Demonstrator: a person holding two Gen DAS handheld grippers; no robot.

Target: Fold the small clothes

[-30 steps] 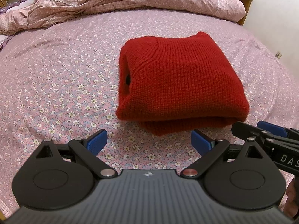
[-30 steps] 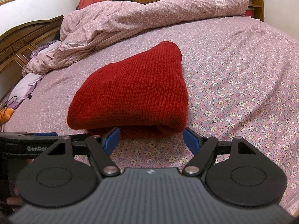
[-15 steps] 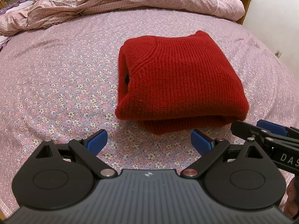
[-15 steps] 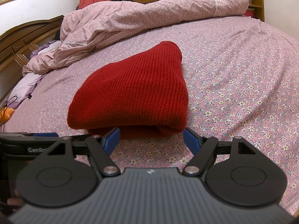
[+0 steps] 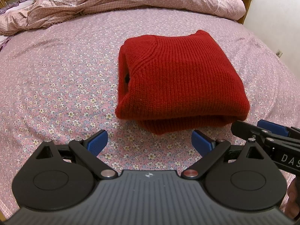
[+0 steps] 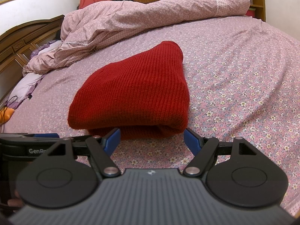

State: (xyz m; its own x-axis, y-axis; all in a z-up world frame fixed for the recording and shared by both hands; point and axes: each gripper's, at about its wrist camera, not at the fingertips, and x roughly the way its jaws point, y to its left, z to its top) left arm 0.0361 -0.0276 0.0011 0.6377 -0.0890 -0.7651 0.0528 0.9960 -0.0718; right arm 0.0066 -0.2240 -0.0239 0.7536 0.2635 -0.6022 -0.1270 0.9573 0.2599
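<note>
Sweater: a red knit sweater (image 5: 180, 82) lies folded into a thick, roughly square bundle on the bed, about mid-mattress; a lower layer pokes out under its near edge.
Fold: rounded closed edges face right and near; on the left side a dark gap shows between the layers.
Left gripper: the left gripper (image 5: 150, 142) sits just short of the sweater's near edge, jaws spread wide, nothing between the blue pads, only sheet below.
Right gripper: the right gripper (image 6: 151, 139) is at the sweater's near right corner, jaws spread wide, apparently clear of the knit; its left pad overlaps the lower layer in view.
Sheet: pink floral sheet (image 5: 61, 86), fairly smooth.
Duvet: a matching duvet (image 6: 150, 13) is bunched along the far side.
Headboard: dark wooden headboard (image 6: 20, 43) at left.
</note>
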